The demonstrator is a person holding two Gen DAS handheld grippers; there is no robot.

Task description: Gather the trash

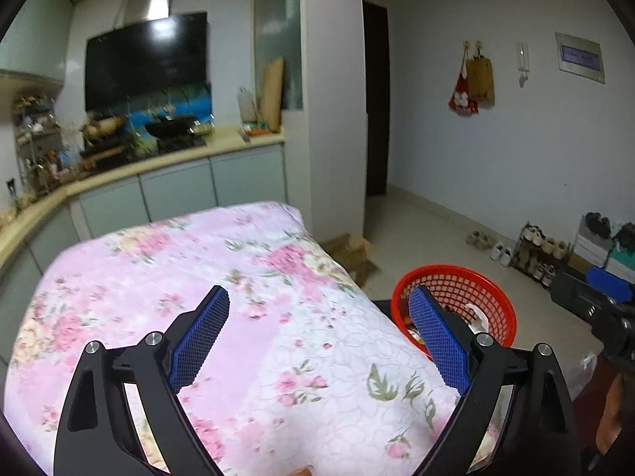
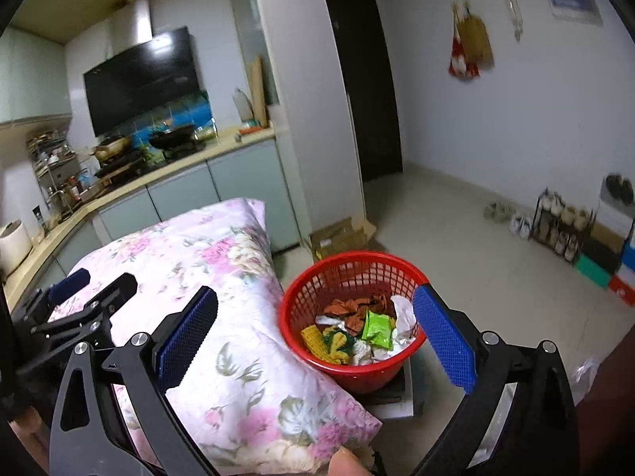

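The red basket [image 2: 351, 317] stands just off the right-hand edge of the flowered quilt [image 2: 222, 277], on a low flat stand, and it already holds the trash [image 2: 357, 329]: crumpled white paper, a green wrapper, orange and yellow scraps. From the right gripper [image 2: 317, 335] the basket lies straight ahead and a little below, its open mouth facing up between the two blue fingers [image 2: 444, 337], which stand wide apart with nothing between them. The left gripper [image 1: 319, 337] is spread just as wide and also empty; it points over the quilt, with the basket [image 1: 456, 301] off to its right, partly hidden behind its right finger. So the right hand is the nearer one to the basket. No loose trash shows on the quilt in either view, so the collecting looks close to done, though the near end of the quilt is hidden by the fingers. The quilt edge touches or nearly touches the basket wall; to the right the floor [image 2: 476, 238] is open, with a cardboard box [image 2: 341, 238] behind the basket.
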